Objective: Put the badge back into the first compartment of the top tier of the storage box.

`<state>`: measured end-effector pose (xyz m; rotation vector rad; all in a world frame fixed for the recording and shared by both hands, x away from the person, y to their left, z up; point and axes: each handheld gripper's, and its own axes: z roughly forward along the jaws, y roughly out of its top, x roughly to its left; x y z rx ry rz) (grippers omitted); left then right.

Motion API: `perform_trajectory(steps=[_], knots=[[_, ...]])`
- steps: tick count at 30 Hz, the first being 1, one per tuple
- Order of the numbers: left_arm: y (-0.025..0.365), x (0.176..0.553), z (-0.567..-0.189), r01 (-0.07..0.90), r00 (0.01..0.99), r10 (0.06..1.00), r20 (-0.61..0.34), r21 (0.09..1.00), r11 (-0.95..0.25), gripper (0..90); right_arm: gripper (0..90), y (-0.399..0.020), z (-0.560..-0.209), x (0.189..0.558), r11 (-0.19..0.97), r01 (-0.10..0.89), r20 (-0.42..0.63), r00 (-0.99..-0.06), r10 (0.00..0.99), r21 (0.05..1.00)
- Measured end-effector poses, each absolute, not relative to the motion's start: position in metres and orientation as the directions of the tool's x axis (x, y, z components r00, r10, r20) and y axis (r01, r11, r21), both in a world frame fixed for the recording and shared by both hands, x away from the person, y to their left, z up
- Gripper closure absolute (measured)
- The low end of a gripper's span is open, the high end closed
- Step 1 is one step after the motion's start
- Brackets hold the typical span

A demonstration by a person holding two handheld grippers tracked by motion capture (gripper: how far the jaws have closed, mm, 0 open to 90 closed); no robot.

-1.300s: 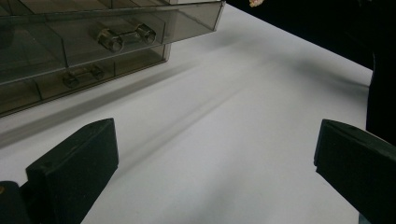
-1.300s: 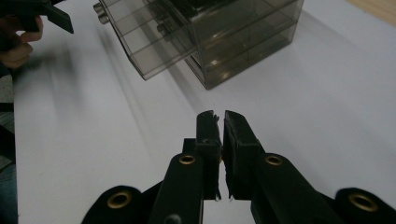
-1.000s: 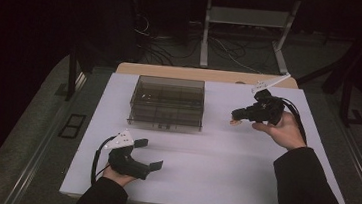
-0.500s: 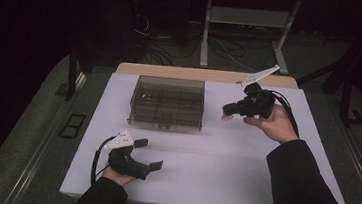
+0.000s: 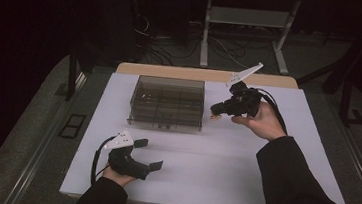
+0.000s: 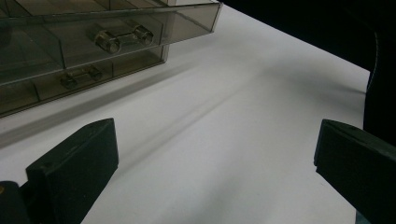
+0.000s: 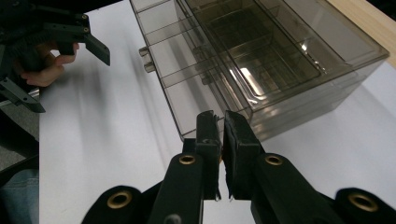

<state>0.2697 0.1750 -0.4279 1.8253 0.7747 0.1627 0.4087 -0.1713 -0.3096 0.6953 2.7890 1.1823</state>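
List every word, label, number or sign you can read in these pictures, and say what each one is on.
None: no readable text in any view.
The smoky clear plastic organizer box bears no label or print.
The white table top is plain.
The left gripper and right gripper carry no legible markings; their white plates are blank at this size.

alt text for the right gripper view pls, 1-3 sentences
The right gripper, its two black jaws shut, points at the near corner of a smoky clear plastic organizer box with inner dividers, which sits on a white table. At upper left a hand holds the left gripper, jaws open.
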Motion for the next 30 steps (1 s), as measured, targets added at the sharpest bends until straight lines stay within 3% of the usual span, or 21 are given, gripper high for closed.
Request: perform_trajectory(steps=[30], knots=[[0.175,0.270,-0.428,0.428,0.779,0.573,-0.254,0.883,-0.191,0.0,83.9,-0.108,-0.293,0.417,0.652,0.291,0.092,-0.942,0.322,0.700]])
